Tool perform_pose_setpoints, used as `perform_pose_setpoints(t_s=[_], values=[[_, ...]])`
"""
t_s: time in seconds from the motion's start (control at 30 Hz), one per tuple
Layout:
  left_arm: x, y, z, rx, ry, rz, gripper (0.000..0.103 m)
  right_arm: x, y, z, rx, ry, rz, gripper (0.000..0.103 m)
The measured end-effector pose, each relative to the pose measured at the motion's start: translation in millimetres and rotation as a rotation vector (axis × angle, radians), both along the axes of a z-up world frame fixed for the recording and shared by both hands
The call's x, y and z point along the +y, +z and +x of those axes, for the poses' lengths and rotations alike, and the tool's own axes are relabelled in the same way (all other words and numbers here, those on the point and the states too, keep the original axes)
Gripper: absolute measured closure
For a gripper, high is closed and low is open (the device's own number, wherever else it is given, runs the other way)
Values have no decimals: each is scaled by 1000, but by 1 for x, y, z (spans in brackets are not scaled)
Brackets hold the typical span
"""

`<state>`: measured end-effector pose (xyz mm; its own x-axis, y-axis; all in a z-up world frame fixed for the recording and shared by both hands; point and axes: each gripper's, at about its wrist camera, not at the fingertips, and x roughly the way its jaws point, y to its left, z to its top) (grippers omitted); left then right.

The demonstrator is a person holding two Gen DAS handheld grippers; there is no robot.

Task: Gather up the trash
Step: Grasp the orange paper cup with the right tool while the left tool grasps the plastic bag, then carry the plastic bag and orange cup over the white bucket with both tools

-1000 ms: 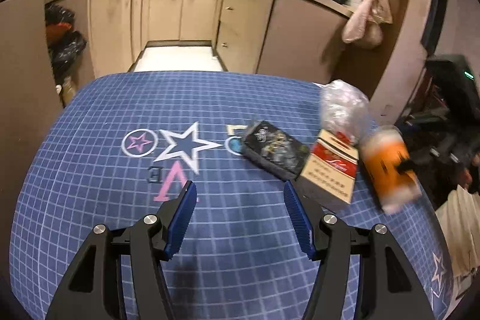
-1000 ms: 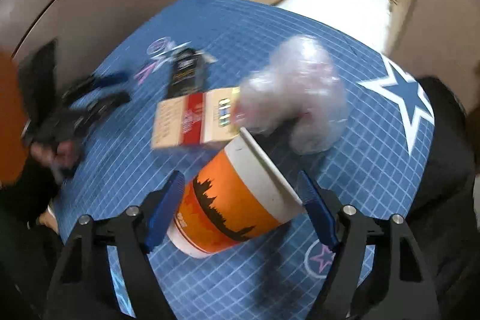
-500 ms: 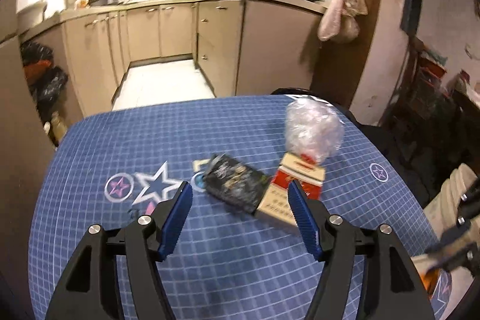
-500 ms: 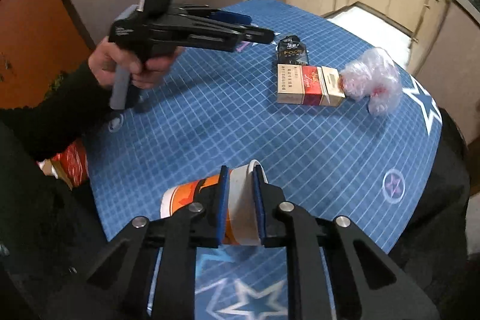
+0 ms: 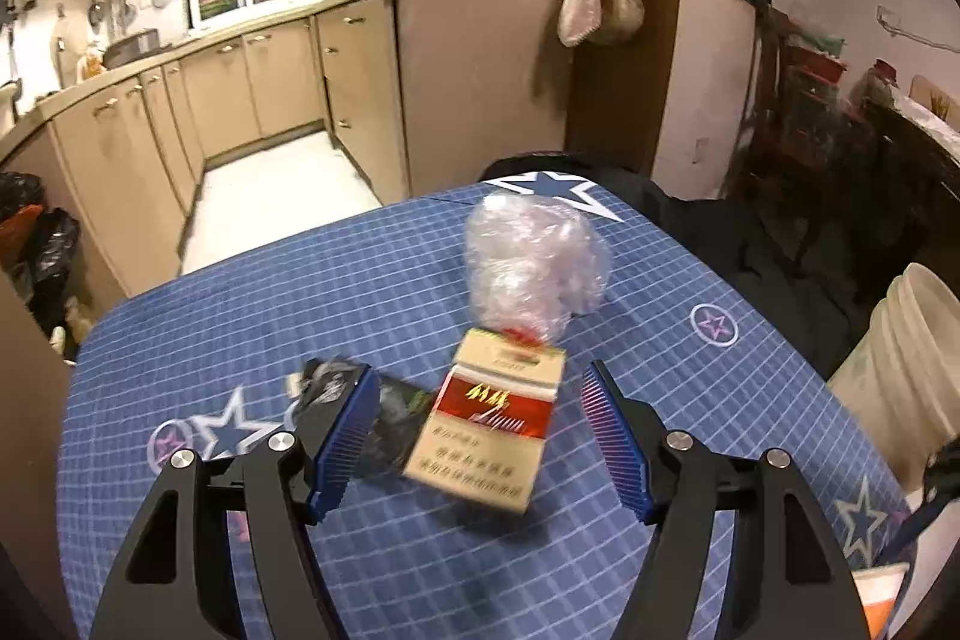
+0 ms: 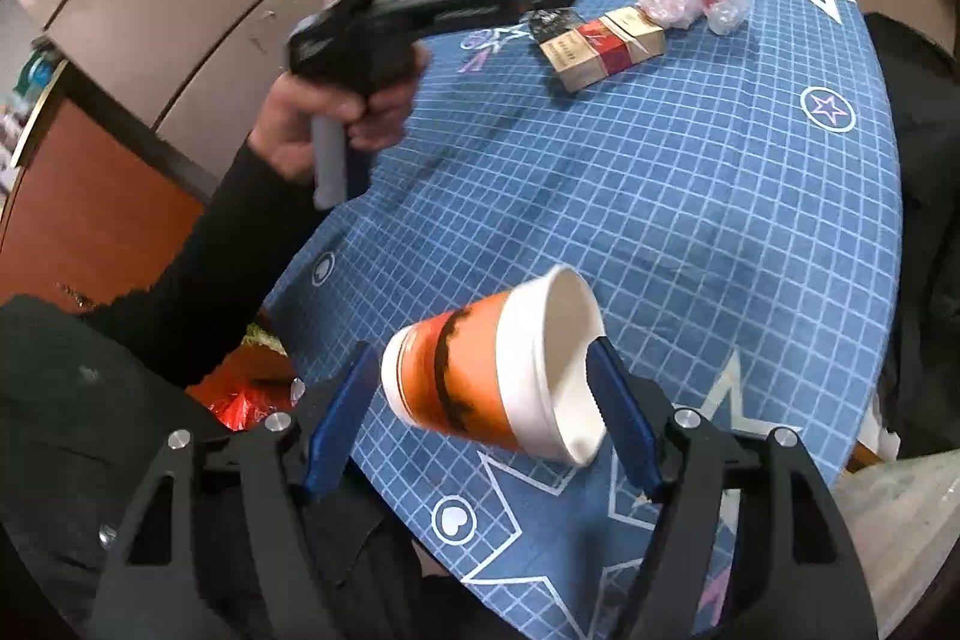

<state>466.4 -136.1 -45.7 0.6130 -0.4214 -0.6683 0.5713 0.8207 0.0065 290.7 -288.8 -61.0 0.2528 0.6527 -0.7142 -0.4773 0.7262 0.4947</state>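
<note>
Already opening, right gripper (image 6: 480, 421), orange paper cup (image 6: 498, 376) tipped between the pads, apparently slipping free near the table (image 6: 690, 196) edge; could roll off. Left gripper (image 5: 480, 436) opening too, empty, just short of the cigarette pack (image 5: 486, 430) beside the plastic wad (image 5: 534, 268).

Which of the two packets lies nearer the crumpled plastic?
The red-and-tan packet: its end touches the crumpled plastic; the black packet lies beyond it.
</note>
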Motion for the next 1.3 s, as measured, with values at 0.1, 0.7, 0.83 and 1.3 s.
perform_pose_setpoints(t_s=[0.1,0.7,0.83,1.3], values=[[-19,2,10,20,-54,-1,32,6,-3,-5,-39,7,7,75],[-91,-11,60,40,-4,127,67,-22,-17,-51,-97,-337,327,99],[-73,11,41,-36,77,118,67,-21,-8,-61,-152,-349,281,99],[-8,45,-103,-294,318,147,67,5,9,-61,-258,-479,109,99]])
